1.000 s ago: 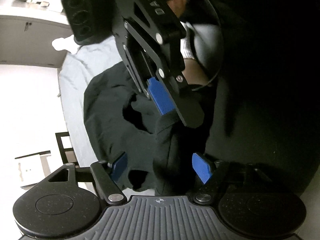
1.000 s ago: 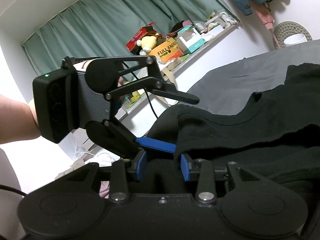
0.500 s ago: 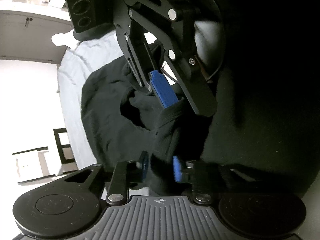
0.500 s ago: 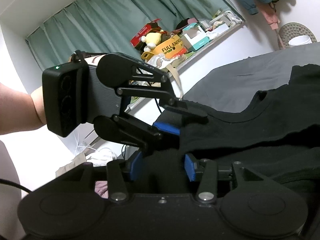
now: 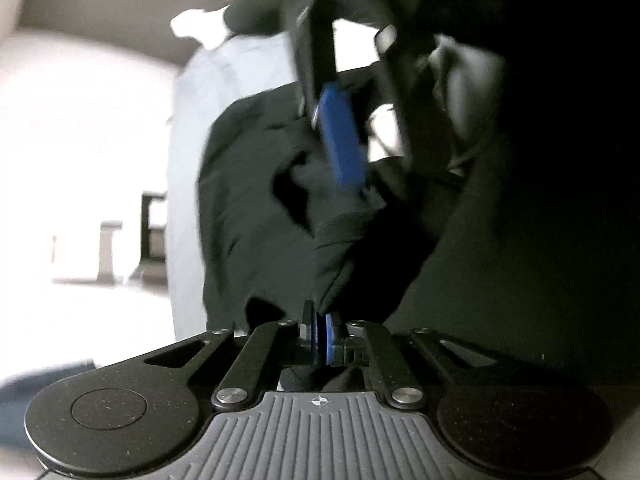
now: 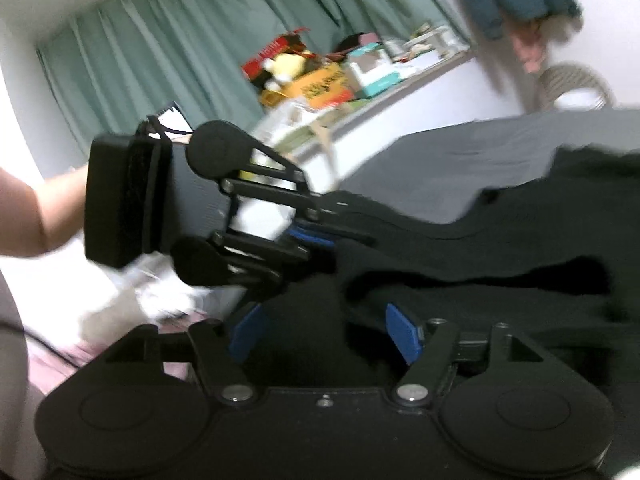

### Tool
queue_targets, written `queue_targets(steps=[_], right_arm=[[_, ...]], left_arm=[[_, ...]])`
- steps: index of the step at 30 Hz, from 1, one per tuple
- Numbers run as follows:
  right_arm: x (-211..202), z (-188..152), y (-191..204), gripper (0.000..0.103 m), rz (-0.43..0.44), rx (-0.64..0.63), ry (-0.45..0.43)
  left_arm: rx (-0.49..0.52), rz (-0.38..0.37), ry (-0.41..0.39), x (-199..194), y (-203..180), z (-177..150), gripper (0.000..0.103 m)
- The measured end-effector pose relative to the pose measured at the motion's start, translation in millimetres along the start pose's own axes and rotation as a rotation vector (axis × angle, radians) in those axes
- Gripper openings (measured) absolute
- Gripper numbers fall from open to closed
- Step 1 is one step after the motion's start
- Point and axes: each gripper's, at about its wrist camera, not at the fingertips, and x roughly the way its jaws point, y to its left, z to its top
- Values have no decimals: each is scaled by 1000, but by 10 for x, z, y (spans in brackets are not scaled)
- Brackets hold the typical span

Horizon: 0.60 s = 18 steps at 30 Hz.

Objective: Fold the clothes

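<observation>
The grey bed (image 6: 432, 160) fills the 3 o'clock half of the right wrist view, with green curtains (image 6: 160, 52) at 12 o'clock and a cluttered shelf (image 6: 320, 76) beside them. On the bed lies the black garment (image 6: 520, 248), rumpled and spread toward 3 o'clock, not yet a tidy folded shape; in the left wrist view it (image 5: 248, 200) bulges at the centre over pale sheet.

The left gripper (image 5: 320, 336), at 6 o'clock in its own camera, has its 2 blue pads pressed together with a pinch of the black cloth between them, probably so an edge can be lifted and carried over.

The right gripper (image 6: 324, 332) stands wide apart at 6 o'clock, fabric lying between the pads but not clamped; it looks ready to take or let go of a second edge. Motion blur hides finer detail.
</observation>
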Motion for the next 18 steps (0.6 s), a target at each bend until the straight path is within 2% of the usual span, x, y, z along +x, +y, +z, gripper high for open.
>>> queue_targets(steps=[5, 8, 10, 12, 14, 16, 18], right_arm=[[-434, -54, 60, 67, -251, -114, 105], [-630, -90, 66, 65, -399, -181, 177], [-639, -88, -18, 62, -429, -195, 207], [-595, -19, -200, 51, -407, -87, 236], [-515, 35, -393, 48, -367, 87, 245], [-422, 21, -387, 48, -346, 130, 247], [-306, 13, -240, 49, -408, 76, 243]], left_arm=[[-230, 81, 14, 67, 89, -38, 4], [-306, 99, 13, 103, 148, -91, 4], [-318, 104, 14, 99, 141, -117, 4], [-331, 105, 21, 86, 122, -134, 4], [-343, 106, 28, 72, 102, -151, 4], [-356, 107, 35, 59, 82, -167, 4], [-379, 111, 38, 55, 68, -151, 4]])
